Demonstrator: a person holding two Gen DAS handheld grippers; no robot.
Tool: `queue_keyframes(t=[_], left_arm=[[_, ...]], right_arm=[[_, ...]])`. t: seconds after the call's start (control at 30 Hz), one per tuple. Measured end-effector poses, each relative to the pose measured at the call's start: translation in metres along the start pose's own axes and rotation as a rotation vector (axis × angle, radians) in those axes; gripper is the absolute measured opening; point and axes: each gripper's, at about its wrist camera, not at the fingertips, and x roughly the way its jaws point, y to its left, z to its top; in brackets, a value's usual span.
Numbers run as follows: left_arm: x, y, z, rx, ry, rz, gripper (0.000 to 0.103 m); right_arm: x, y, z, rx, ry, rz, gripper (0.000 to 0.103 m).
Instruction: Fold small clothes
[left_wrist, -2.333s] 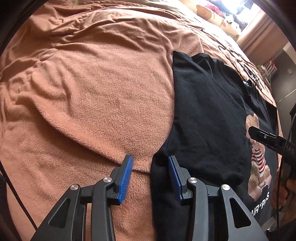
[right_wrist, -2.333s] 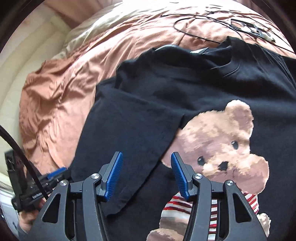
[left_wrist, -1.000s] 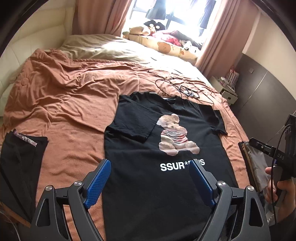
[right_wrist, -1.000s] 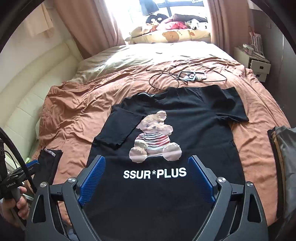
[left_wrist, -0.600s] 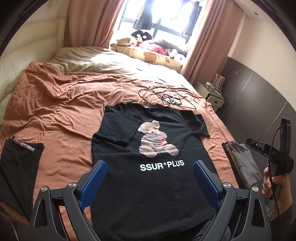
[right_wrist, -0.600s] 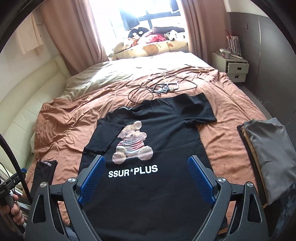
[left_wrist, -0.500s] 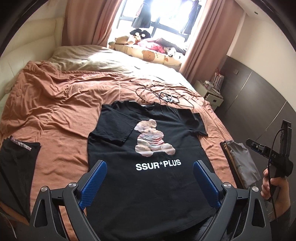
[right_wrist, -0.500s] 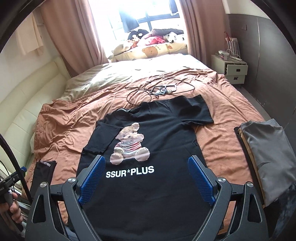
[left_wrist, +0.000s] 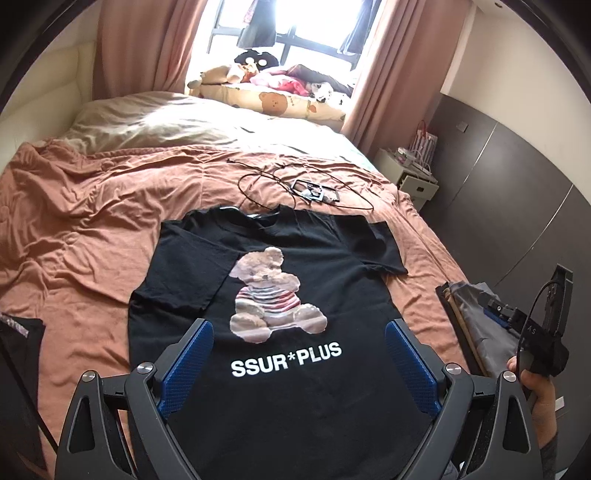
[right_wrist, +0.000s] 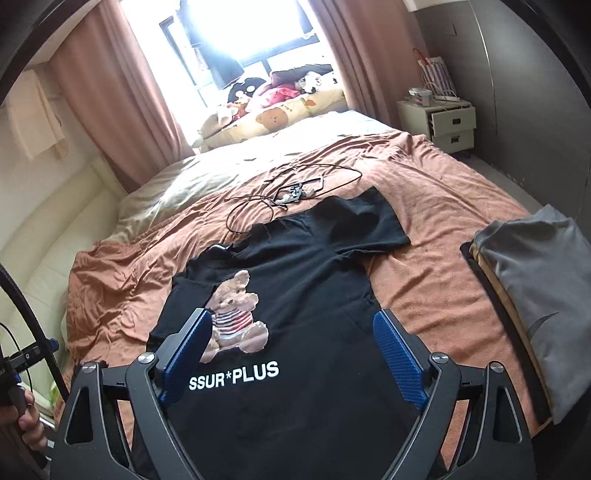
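Observation:
A black T-shirt (left_wrist: 295, 398) (right_wrist: 314, 295) with a teddy bear print and the words SSUR*PLUS lies front up on the brown bed cover. Its left sleeve (left_wrist: 184, 273) is folded in over the chest; its right sleeve (right_wrist: 369, 225) lies spread out. My left gripper (left_wrist: 299, 365) hovers open above the hem end of the shirt, holding nothing. My right gripper (right_wrist: 293, 358) is also open and empty, high above the shirt's lower half. In the left wrist view the right gripper's body (left_wrist: 532, 332) shows at the far right, held by a hand.
A stack of folded clothes (right_wrist: 535, 288) with a grey piece on top lies at the bed's right edge. A dark folded garment (left_wrist: 18, 354) sits at the left edge. A black cable and a small device (left_wrist: 314, 190) lie beyond the collar. Pillows and soft toys line the window.
Both grippers have opened wide and drawn back and up from the shirt, so the whole bed is in view. Over the last half second the right view swung slightly right.

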Motion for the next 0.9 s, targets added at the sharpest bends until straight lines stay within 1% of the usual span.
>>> queue_keyframes(t=[0.1, 0.13, 0.2, 0.23, 0.3, 0.4, 0.5, 0.53, 0.63, 0.7, 0.83, 0.87, 0.9], left_arm=[[0.03, -0.011, 0.012, 0.022, 0.016, -0.021, 0.088], [0.04, -0.015, 0.017, 0.028, 0.017, -0.027, 0.087], [0.061, -0.022, 0.024, 0.036, 0.019, -0.037, 0.084], [0.071, -0.025, 0.028, 0.039, 0.023, -0.04, 0.084], [0.094, -0.032, 0.035, 0.046, 0.036, -0.046, 0.077], [0.128, -0.042, 0.044, 0.057, 0.063, -0.047, 0.071], [0.159, -0.052, 0.05, 0.076, 0.084, -0.05, 0.068], [0.169, -0.056, 0.052, 0.086, 0.089, -0.048, 0.067], [0.201, -0.065, 0.057, 0.112, 0.112, -0.036, 0.06], [0.222, -0.067, 0.06, 0.106, 0.133, -0.038, 0.052], [0.263, -0.073, 0.064, 0.101, 0.167, -0.043, 0.048], [0.273, -0.075, 0.065, 0.105, 0.175, -0.043, 0.044], [0.284, -0.078, 0.066, 0.11, 0.184, -0.042, 0.042]], right_arm=[[0.027, -0.031, 0.006, 0.083, 0.01, 0.028, 0.076], [0.035, -0.041, 0.008, 0.109, 0.03, 0.01, 0.076], [0.054, -0.06, 0.013, 0.153, 0.032, 0.021, 0.072], [0.062, -0.068, 0.015, 0.174, 0.031, 0.028, 0.07], [0.08, -0.086, 0.019, 0.233, 0.026, 0.048, 0.067], [0.106, -0.116, 0.02, 0.339, 0.009, 0.087, 0.063], [0.135, -0.142, 0.018, 0.416, -0.009, 0.106, 0.061], [0.146, -0.15, 0.018, 0.434, -0.01, 0.108, 0.057], [0.179, -0.166, 0.016, 0.476, 0.002, 0.114, 0.05], [0.199, -0.172, 0.017, 0.493, 0.015, 0.109, 0.048], [0.235, -0.182, 0.024, 0.523, 0.028, 0.096, 0.048], [0.245, -0.186, 0.028, 0.529, 0.033, 0.093, 0.043], [0.253, -0.188, 0.031, 0.531, 0.043, 0.083, 0.042]])
